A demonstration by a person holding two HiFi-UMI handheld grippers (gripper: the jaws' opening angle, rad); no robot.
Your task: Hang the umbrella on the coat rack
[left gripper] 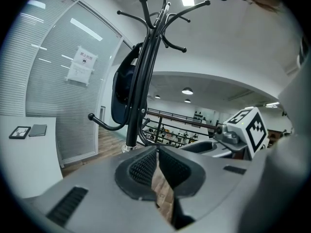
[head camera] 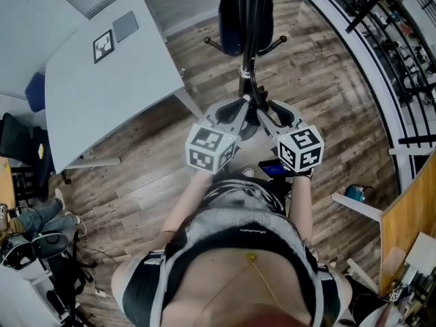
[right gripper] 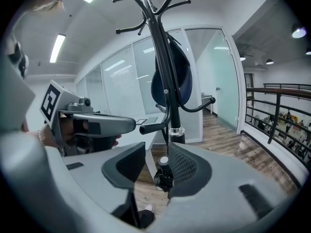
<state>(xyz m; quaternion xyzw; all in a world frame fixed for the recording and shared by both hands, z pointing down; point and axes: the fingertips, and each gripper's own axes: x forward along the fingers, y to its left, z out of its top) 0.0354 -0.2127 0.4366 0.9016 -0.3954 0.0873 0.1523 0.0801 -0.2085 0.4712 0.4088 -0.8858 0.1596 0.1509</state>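
right gripper (right gripper: 156, 147) facing coat rack (right gripper: 164, 72), table (head camera: 102, 97) left

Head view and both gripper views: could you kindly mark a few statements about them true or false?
1. A dark bag hangs on the rack. True.
2. The left tongs gape wide. False: they are together, with nothing between them.
3. The right tongs stand apart. True.
4. The floor is carpeted. False: it is wood planks.
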